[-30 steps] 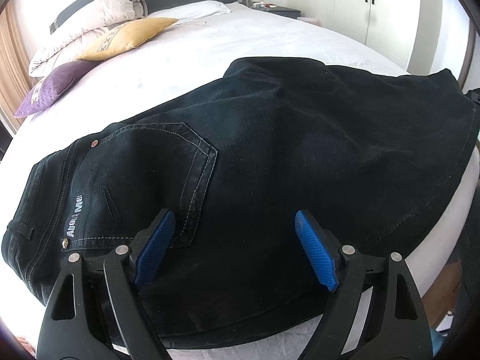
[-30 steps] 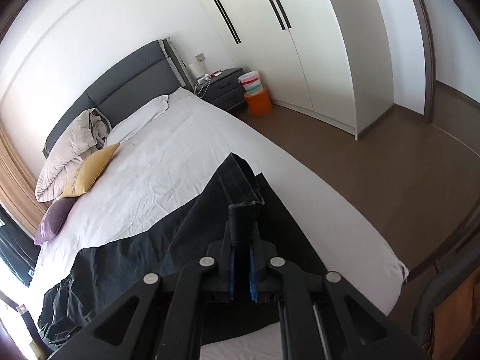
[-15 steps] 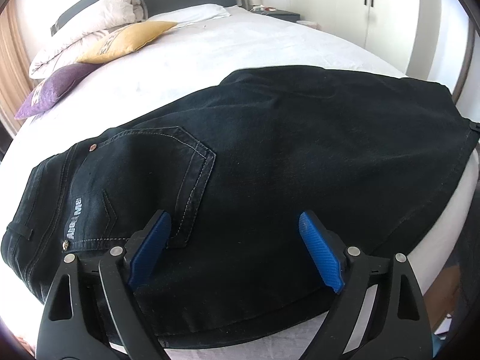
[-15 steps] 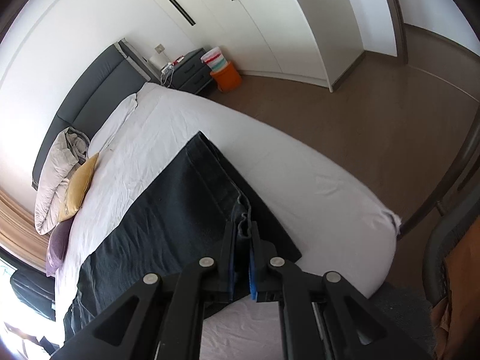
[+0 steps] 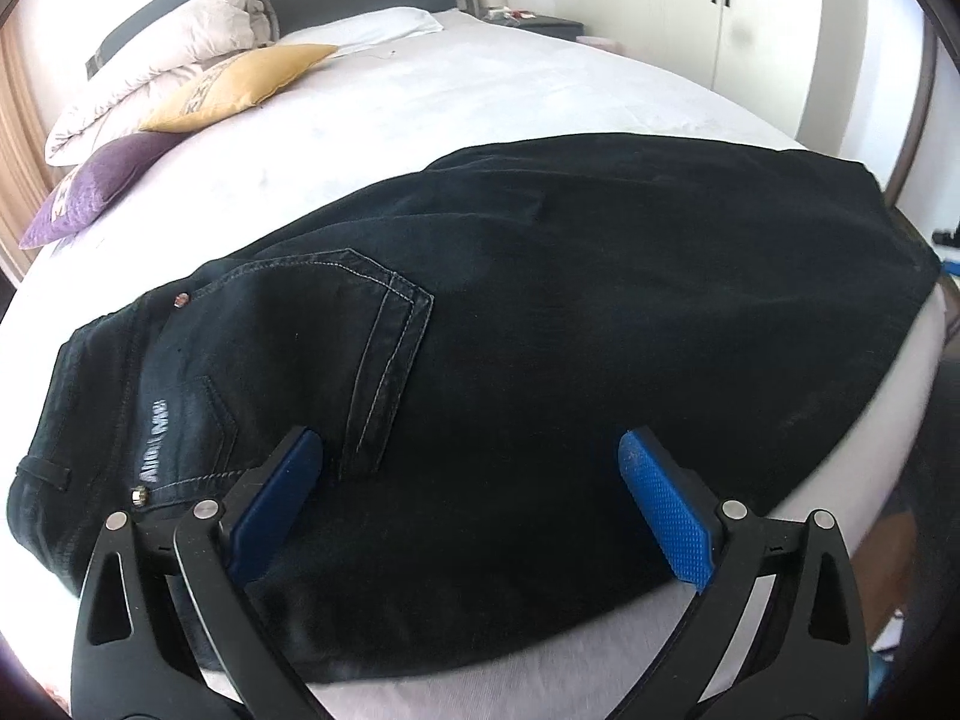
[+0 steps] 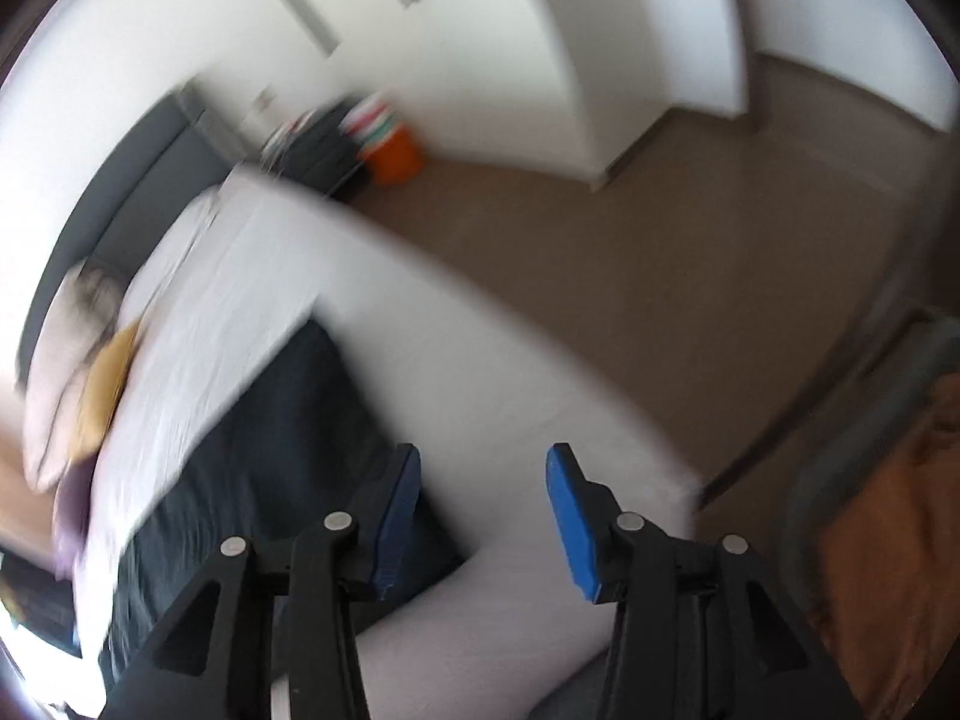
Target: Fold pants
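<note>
Black pants (image 5: pixel 540 312) lie flat across the foot of the white bed (image 5: pixel 420 90), waistband and back pocket at the left, legs running right. My left gripper (image 5: pixel 474 480) is open and empty, hovering just above the seat of the pants. My right gripper (image 6: pixel 480 492) is open and empty above the bed's corner, just right of the pants' leg end (image 6: pixel 288 444). The right wrist view is blurred by motion.
Yellow (image 5: pixel 240 84) and purple (image 5: pixel 96 186) cushions and a folded duvet (image 5: pixel 168 60) lie by the grey headboard. A nightstand (image 6: pixel 318 144) and an orange bin (image 6: pixel 393 153) stand beside the bed. White wardrobes (image 6: pixel 480 30) line the wall. Brown floor (image 6: pixel 660 276) lies right of the bed.
My right gripper opened and let go of the pants' leg end, which now lies flat on the bed, then drew back. My left gripper stayed open and barely moved.
</note>
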